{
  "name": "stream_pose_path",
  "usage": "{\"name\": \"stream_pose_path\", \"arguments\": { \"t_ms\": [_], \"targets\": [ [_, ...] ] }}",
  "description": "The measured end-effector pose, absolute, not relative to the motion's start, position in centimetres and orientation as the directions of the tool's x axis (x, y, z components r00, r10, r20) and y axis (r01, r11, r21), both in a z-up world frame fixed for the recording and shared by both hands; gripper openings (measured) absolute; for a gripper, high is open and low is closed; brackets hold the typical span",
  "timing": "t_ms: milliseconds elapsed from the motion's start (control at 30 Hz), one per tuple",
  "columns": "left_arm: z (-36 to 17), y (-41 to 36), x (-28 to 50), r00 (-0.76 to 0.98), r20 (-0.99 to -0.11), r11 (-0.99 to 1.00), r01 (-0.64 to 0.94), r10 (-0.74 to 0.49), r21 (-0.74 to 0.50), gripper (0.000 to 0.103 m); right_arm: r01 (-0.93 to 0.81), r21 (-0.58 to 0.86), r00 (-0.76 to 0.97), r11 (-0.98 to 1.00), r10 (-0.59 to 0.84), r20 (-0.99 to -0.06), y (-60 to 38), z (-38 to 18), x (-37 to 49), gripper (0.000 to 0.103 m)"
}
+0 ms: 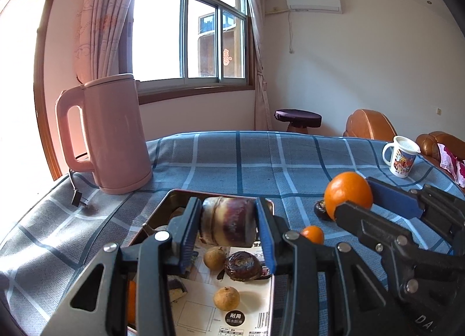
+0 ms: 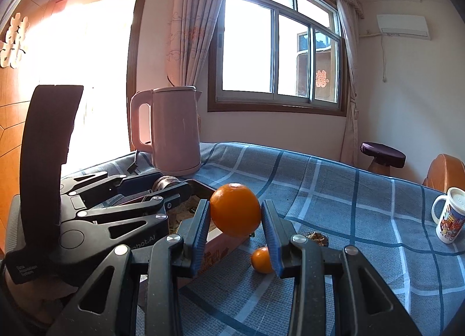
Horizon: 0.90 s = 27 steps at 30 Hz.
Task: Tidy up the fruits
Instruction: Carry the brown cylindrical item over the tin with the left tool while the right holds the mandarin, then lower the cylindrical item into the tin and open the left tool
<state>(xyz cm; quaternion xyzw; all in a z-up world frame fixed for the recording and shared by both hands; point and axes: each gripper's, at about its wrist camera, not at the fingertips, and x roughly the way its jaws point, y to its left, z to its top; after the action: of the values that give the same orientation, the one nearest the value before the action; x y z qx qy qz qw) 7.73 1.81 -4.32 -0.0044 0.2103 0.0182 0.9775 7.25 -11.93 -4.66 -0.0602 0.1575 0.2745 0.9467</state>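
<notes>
Fruits are split between a tray [image 1: 171, 199] and the blue checked cloth on the desk [image 1: 232, 158]. At lower centre of the left wrist view, the left hand-held gripper [image 1: 228, 221] pinches a purple-and-cream sugarcane chunk [image 1: 228, 219] above the tray. Below it lie 2 small brown longans [image 1: 214, 258] and a dark chestnut-like piece [image 1: 242, 265]. At right in that view, the right hand-held gripper [image 1: 356, 199] pinches a big orange [image 1: 348, 194]; in its own view the orange [image 2: 235, 209] sits between both blue pads, off the cloth. A small orange [image 2: 261, 260] lies on the cloth beside the tray. Farther back stand a pink kettle [image 1: 113, 132] at left and a printed mug [image 1: 402, 160] at right.
</notes>
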Motion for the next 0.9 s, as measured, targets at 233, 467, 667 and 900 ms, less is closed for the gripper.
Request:
{"name": "stream_pose_path", "arguments": {
  "t_ms": [233, 467, 667, 900],
  "targets": [
    [-4.4, 3.1, 7.6, 0.906, -0.421, 0.998, -0.064, 0.055, -0.006, 0.04, -0.556, -0.038, 0.789, 0.831, 0.512, -0.339, -10.6, -4.6, 7.4, 0.038],
    [-4.8, 4.4, 7.7, 0.894, -0.439, 0.995, -0.099, 0.089, 0.001, 0.04, -0.571, -0.036, 0.777, 0.82, 0.526, -0.345, -9.8, -4.6, 7.7, 0.038],
    [-4.9, 5.4, 7.6, 0.888, -0.447, 0.993, -0.118, 0.105, -0.001, 0.04, -0.583, -0.043, 0.769, 0.811, 0.534, -0.353, -9.0, -4.7, 7.7, 0.038],
    [-5.1, 6.8, 7.3, 0.88, -0.458, 0.99, -0.143, 0.129, 0.003, 0.04, -0.602, -0.038, 0.749, 0.798, 0.547, -0.373, -8.0, -5.1, 8.0, 0.038]
  ]
}}
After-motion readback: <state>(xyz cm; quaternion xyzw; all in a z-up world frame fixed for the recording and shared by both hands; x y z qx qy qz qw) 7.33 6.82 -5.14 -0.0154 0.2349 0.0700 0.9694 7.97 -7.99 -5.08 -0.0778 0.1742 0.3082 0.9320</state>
